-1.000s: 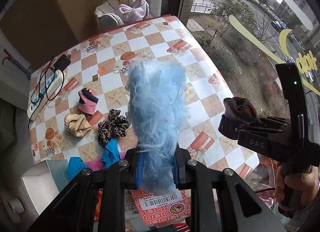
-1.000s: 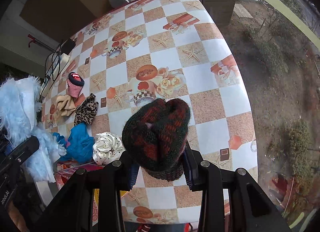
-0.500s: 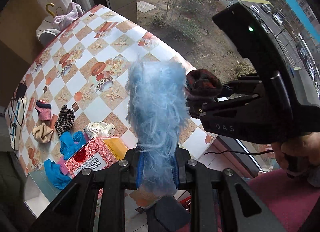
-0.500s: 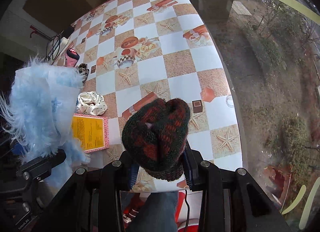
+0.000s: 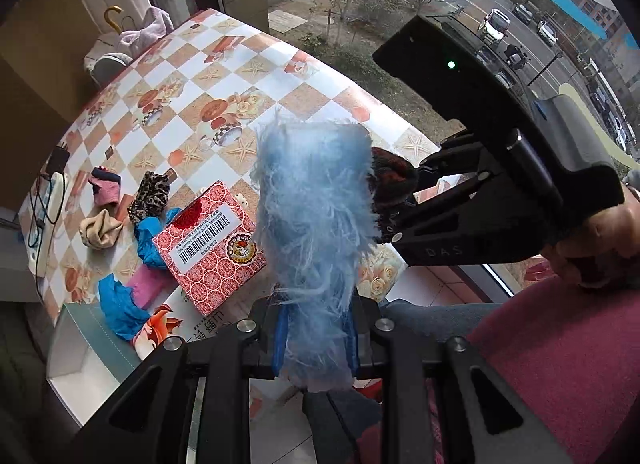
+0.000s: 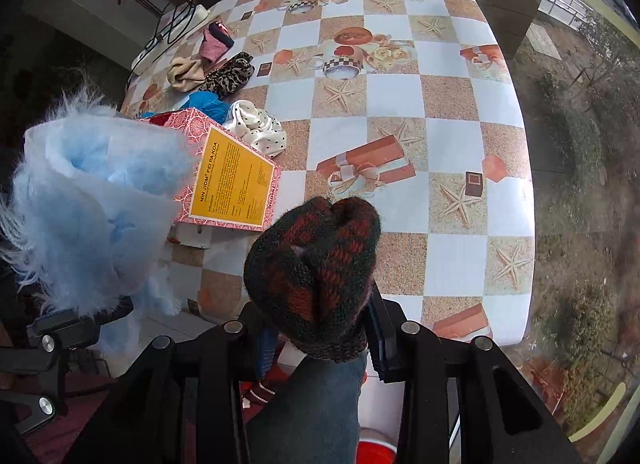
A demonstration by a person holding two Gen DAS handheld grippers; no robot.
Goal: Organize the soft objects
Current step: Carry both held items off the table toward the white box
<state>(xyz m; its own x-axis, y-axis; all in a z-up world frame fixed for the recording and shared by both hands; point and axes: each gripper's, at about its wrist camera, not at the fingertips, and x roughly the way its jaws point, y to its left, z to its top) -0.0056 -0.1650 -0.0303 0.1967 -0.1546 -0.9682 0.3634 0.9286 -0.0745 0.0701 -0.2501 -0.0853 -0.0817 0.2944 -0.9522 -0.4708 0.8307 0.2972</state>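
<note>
My left gripper (image 5: 316, 340) is shut on a fluffy light-blue piece (image 5: 316, 204) that stands up between its fingers. My right gripper (image 6: 320, 344) is shut on a dark green and red knitted piece (image 6: 316, 264). In the left wrist view the right gripper (image 5: 394, 200) sits close on the right, its knitted piece (image 5: 390, 172) nearly touching the blue fluff. Both hang near the table's front edge. On the checkered table (image 6: 400, 132) lie a pink sock (image 6: 216, 40), a beige cloth (image 6: 184, 74), a leopard scrunchie (image 6: 230, 74), a blue cloth (image 6: 208, 104) and a white dotted scrunchie (image 6: 258, 132).
A red patterned box (image 6: 232, 180) lies on the table close to the blue fluff. A power strip (image 6: 168, 40) with cables sits at the far left edge. A white open box (image 5: 80, 344) stands beside the table. A person's jeans leg (image 6: 320, 404) is below my right gripper.
Both grippers have swung across and rolled, ending near the table's front edge and closer together. Each still holds its piece. The things on the table have stayed put.
</note>
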